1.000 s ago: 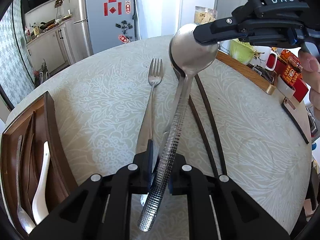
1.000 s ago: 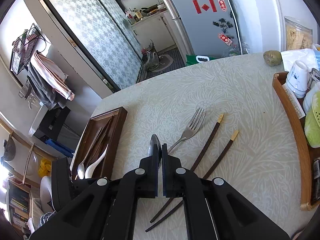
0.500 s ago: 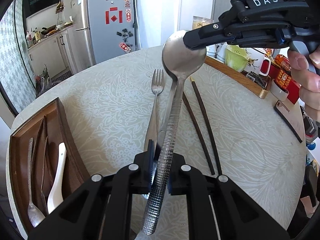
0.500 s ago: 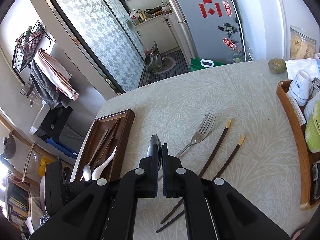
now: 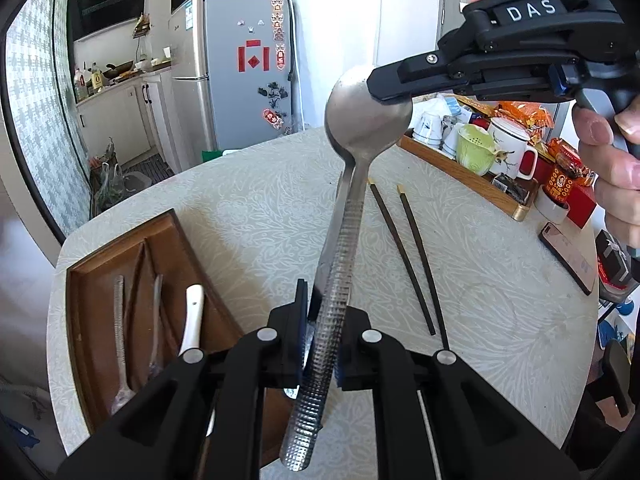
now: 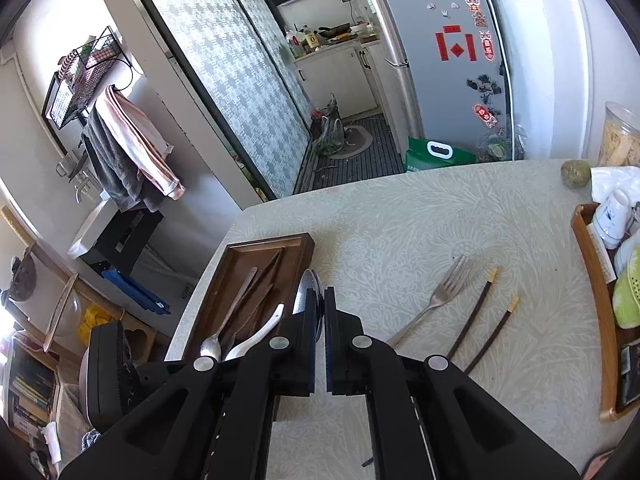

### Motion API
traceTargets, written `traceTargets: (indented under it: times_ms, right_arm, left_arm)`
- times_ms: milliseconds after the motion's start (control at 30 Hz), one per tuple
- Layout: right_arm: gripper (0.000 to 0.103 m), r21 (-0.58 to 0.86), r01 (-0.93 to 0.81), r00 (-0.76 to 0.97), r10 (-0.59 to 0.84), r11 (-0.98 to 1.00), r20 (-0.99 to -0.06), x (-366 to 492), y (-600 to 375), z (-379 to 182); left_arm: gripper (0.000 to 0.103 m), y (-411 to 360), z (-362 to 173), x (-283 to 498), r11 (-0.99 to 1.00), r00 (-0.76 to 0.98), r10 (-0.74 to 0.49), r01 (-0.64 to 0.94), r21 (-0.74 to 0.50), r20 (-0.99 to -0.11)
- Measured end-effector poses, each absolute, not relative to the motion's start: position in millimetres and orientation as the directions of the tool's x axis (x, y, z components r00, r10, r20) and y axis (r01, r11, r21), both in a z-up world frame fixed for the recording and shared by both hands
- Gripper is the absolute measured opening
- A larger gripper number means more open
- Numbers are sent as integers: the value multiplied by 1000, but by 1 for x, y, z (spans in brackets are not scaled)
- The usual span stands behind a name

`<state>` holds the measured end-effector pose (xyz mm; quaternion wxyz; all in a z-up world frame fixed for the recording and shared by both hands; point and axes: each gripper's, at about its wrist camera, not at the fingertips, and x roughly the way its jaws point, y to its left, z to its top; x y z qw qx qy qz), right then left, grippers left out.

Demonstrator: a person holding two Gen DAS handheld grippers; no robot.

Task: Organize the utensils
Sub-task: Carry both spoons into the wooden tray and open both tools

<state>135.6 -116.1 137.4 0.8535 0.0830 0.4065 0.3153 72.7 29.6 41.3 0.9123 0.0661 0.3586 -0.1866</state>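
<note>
- Both claws have carried the spoon [image 5: 362, 128] higher since a second ago: the counter [image 5: 260, 216] looks farther below, more of the wooden tray [image 5: 80, 280] shows at the left, and the fork, plain beside the handle before, is now hidden behind the spoon in the left view.
- Left claw [image 5: 322, 344] is narrowed onto the textured handle, with the handle end sticking out past it toward the camera.
- Right claw [image 6: 319, 320] is pressed nearly flat on the spoon's bowl, seen edge-on as a thin silver rim between the pads; in the left view it comes in from the upper right, with a hand [image 5: 612, 160] on its grip.
- Holding the spoon at both ends probably keeps so long and smooth a thing from swinging or slipping while it travels.
- Spoon hangs in the air above the counter's middle, bowl at the far end, just right of the tray.
- Tray lies at the counter's left edge and already holds a metal spoon [image 6: 224, 328], a white spoon [image 6: 256, 336] and dark sticks, so it is likely where this one goes.
- Fork [image 6: 436, 304] and two chopsticks [image 6: 480, 320] lie on the counter to the right, not yet sorted.
</note>
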Motion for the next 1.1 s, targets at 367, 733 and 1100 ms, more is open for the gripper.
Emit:
traceTargets:
  times_ms: [367, 733, 1100]
  right_arm:
    - [4, 442, -546, 343, 671, 712, -657, 149, -21, 113]
    - [3, 428, -543, 272, 634, 722, -724, 178, 29, 60]
    - [55, 450, -546, 225, 641, 707, -734, 175, 34, 38]
  left_arm:
    - [12, 107, 40, 55, 967, 684, -181, 255, -1, -707]
    - [11, 139, -1, 71, 978, 632, -158, 205, -34, -759]
    - [62, 141, -1, 67, 985, 652, -125, 172, -15, -748]
